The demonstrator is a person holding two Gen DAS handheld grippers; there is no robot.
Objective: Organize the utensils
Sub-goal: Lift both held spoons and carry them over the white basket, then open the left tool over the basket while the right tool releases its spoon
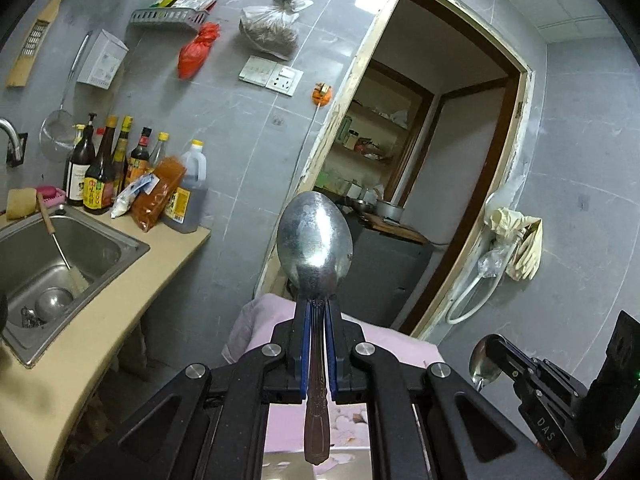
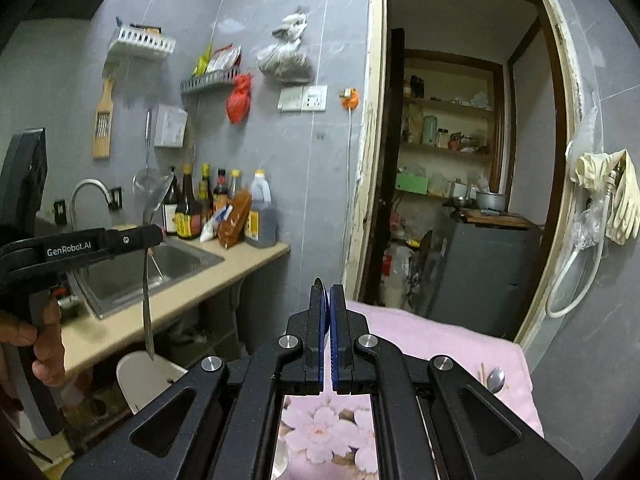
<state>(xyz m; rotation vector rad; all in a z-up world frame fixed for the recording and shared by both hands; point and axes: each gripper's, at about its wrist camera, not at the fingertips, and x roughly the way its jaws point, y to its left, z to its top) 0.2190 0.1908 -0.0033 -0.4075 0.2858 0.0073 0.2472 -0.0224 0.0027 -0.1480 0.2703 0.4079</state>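
My left gripper (image 1: 316,304) is shut on a large metal spoon (image 1: 315,240), whose bowl stands up past the fingertips and whose dark handle runs back toward the camera. The right wrist view shows this left gripper (image 2: 154,236) in a person's hand, the spoon (image 2: 147,312) hanging handle-down over the counter's edge. My right gripper (image 2: 328,288) is shut, with only a thin dark edge (image 2: 318,282) showing between its pads. From the left wrist view, a small spoon (image 1: 483,362) sits at the tips of the right gripper (image 1: 494,344). Another spoon (image 2: 497,380) and a chopstick (image 2: 483,372) lie on the pink cloth.
A table with a pink cloth (image 2: 420,336) lies below both grippers. To the left is a beige counter (image 2: 224,280) with a steel sink (image 1: 60,256) and sauce bottles (image 1: 104,168). An open doorway (image 2: 460,160) is ahead; gloves (image 2: 616,196) hang at right. A white seat (image 2: 148,376) stands under the counter.
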